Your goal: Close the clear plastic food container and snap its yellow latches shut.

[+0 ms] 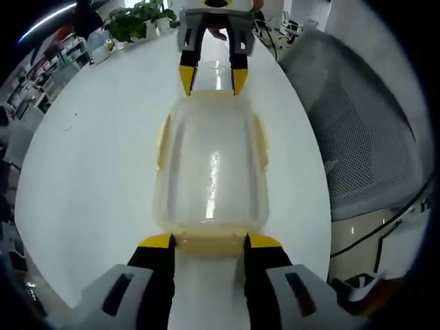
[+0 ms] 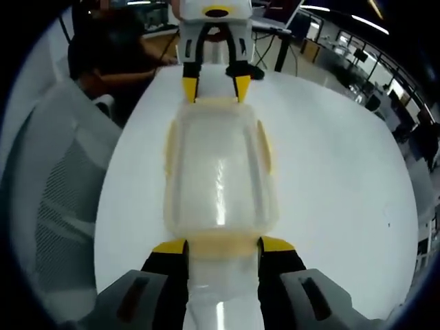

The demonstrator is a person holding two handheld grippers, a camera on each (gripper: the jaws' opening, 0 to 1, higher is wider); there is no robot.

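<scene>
The white tabletop [image 1: 96, 158] is giving open room all round; a mesh chair [image 1: 364, 137] is standing off one edge. The container [image 1: 210, 168] is sitting mid-table, lid apparently down. Both tongs, left [image 1: 209, 242] and right [image 2: 223, 245], are spreading apart at opposite end latches [image 1: 210, 243], likely preparing to press them shut.

From here I can't tell whether the end latches [image 1: 210, 242] on the container [image 1: 210, 172] are snapped; each sits between jaw tips. The chair [image 1: 364, 130] is cut off, and the plants [image 1: 137, 19] are blurred.
</scene>
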